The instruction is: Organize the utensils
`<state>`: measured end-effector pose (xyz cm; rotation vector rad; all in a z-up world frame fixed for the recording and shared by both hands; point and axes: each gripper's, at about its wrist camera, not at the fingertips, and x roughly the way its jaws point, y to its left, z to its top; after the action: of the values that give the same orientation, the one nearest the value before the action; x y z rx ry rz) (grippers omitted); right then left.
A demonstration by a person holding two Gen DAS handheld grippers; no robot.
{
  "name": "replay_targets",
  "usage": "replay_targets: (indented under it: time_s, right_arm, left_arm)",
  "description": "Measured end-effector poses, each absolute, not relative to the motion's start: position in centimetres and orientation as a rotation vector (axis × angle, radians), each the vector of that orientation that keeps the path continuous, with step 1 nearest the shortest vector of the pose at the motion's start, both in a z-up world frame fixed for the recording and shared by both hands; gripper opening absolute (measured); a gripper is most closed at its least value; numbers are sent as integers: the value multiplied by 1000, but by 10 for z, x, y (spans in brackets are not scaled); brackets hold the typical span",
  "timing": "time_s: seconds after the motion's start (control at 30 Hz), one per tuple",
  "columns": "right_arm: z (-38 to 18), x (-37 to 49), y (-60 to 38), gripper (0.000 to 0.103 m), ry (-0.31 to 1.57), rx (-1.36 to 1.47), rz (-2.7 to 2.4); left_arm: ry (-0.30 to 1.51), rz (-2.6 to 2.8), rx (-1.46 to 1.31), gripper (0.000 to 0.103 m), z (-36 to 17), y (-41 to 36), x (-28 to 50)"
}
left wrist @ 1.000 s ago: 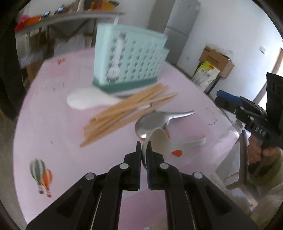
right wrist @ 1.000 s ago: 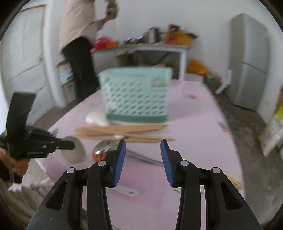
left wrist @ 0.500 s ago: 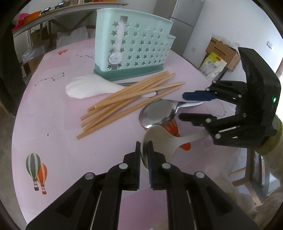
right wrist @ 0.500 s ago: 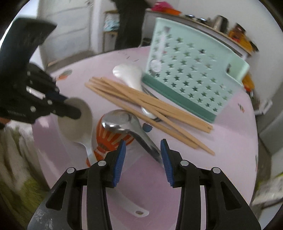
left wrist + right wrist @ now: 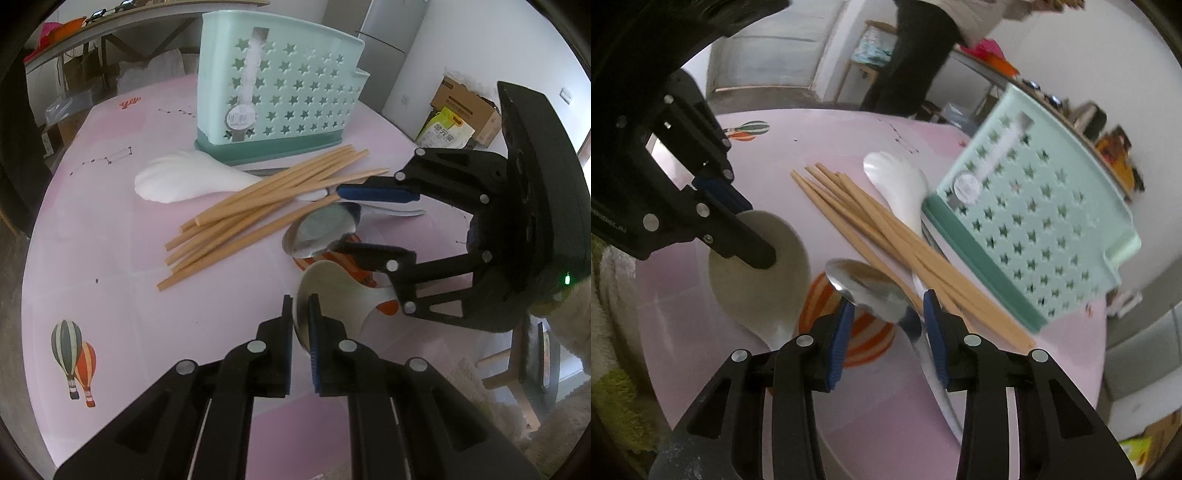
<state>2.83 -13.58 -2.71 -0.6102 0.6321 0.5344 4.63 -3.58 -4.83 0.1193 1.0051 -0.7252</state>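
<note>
Your left gripper (image 5: 302,308) is clamped w/ its fingers pinching the rim of the cream ceramic spoon (image 5: 340,291); the bowl stands on edge between the pads, handle trailing toward the right wrist side and lying on the pink table (image 5: 92,229). From the right wrist view the same spoon (image 5: 757,273) shows its hollow, one black finger of the left gripper (image 5: 753,254) inside the bowl.

Your right gripper (image 5: 888,317) is spread wide, blue pads either side of the metal spoon (image 5: 871,288) near the neck of the bowl; no pad is seen touching it (contact can't be told for certain). The metal spoon (image 5: 321,230) lies bowl-up over an orange-striped balloon print (image 5: 864,343) on the tablecloth, handle running back under the gripper.

Just beyond: a loose bundle of wooden chopsticks (image 5: 258,210) fanned across the table, crossing the handle of a white rice paddle (image 5: 184,181). Behind these stands the mint-green utensil holder (image 5: 280,92) w/ star cut-outs, upright on its darker green base, touching none of the spoons.

Background: a person in dark trousers (image 5: 916,59), a cardboard box (image 5: 465,107), a grey fridge (image 5: 384,37).
</note>
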Motion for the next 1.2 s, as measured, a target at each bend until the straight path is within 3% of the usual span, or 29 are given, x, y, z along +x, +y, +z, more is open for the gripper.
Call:
replay_targets:
  time_s: [0.13, 0.2, 0.6, 0.87, 1.2]
  right_arm:
    - [-24, 29, -135, 6, 593, -646, 504]
    - [-20, 29, -137, 2, 574, -635, 486]
    - [20, 0, -192, 2, 487, -459, 246]
    - [32, -16, -229, 2, 456, -228, 27]
    - [27, -18, -253, 2, 477, 51, -91]
  left_arm:
    - [1004, -724, 119, 9, -49, -37, 46]
    - [1003, -723, 119, 9, -50, -37, 46]
    - [1012, -691, 106, 10, -51, -40, 43]
    - [1010, -658, 139, 24, -49, -43, 39]
    - [1049, -647, 133, 25, -51, -46, 42]
